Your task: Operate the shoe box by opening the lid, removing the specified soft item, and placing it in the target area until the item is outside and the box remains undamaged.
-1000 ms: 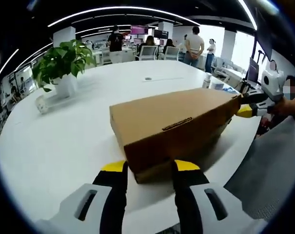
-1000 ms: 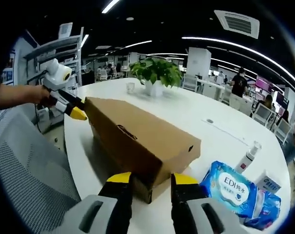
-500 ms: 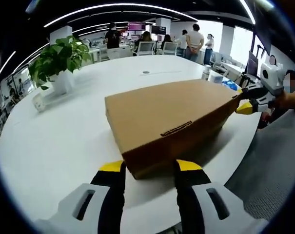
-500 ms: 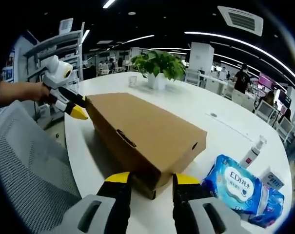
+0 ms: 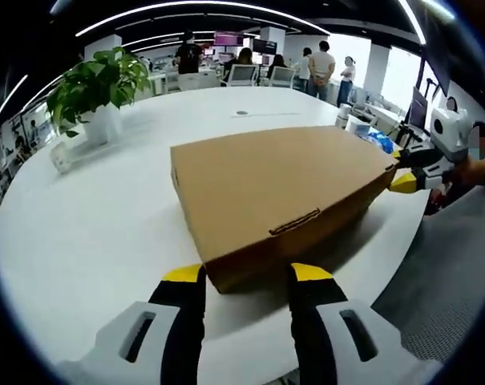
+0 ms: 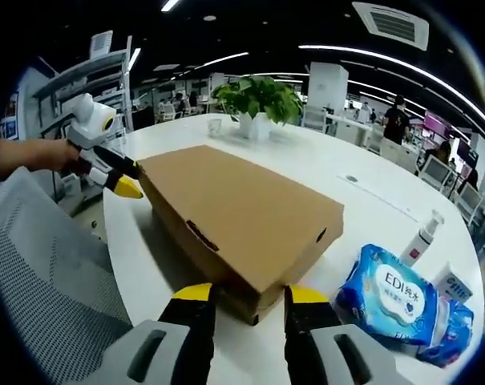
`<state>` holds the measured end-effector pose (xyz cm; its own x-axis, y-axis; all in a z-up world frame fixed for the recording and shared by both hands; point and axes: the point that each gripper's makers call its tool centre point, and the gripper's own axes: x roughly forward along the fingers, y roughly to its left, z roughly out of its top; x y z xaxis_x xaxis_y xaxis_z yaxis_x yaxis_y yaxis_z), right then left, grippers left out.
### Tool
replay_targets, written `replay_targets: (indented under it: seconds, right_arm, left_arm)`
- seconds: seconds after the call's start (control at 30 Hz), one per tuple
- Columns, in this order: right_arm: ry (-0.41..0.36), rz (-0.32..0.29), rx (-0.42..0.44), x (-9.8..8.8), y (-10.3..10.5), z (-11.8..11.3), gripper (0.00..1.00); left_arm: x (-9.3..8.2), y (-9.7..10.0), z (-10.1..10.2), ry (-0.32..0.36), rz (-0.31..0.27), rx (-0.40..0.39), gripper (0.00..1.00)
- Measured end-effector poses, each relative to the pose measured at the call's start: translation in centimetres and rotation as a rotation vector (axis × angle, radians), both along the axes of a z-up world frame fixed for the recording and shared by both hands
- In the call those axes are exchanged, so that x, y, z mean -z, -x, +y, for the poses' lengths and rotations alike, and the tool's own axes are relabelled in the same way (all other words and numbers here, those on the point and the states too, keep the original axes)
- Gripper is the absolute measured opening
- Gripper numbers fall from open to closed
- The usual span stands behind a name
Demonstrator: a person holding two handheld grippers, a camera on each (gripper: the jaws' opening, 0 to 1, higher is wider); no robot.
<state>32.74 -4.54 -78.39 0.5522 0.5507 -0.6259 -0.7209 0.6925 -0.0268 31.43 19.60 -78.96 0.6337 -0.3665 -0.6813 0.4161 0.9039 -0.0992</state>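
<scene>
A closed brown cardboard shoe box (image 5: 282, 180) lies on the round white table (image 5: 90, 233). My left gripper (image 5: 246, 277) is open, and its yellow-tipped jaws stand either side of the box's near corner. At the far end, the right gripper (image 5: 410, 170) touches the opposite corner, held by a hand. In the right gripper view the same box (image 6: 242, 208) runs away from me. My right gripper (image 6: 246, 293) is open around its near corner, where the lid overhangs the base. The left gripper (image 6: 123, 180) sits at the far corner. What is inside the box is hidden.
A potted plant (image 5: 94, 84) and a small glass (image 5: 59, 156) stand at the back of the table. A blue wet-wipes pack (image 6: 390, 297), a spray bottle (image 6: 422, 237) and a small carton (image 6: 450, 281) lie beside the box. A grey mesh chair (image 6: 42, 273) is at the table's edge. People stand far behind.
Both views now look down more steeply on the box, so more of the lid's top face shows. Both grippers stay at the box's two end corners with their jaws equally wide.
</scene>
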Motion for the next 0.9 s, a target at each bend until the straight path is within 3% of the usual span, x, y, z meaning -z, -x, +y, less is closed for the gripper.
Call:
replay_targets:
  seconds: [0.43, 0.9]
  right_arm:
    - [0.036, 0.009, 0.003, 0.9, -0.4, -0.1, 0.30]
    - [0.065, 0.010, 0.005, 1.2, -3.5, -0.4, 0.30]
  left_arm:
    - [0.7, -1.0, -0.2, 0.002, 0.028, -0.026, 0.39]
    - [1.1, -3.8, -0.5, -0.001, 0.044, -0.025, 0.39]
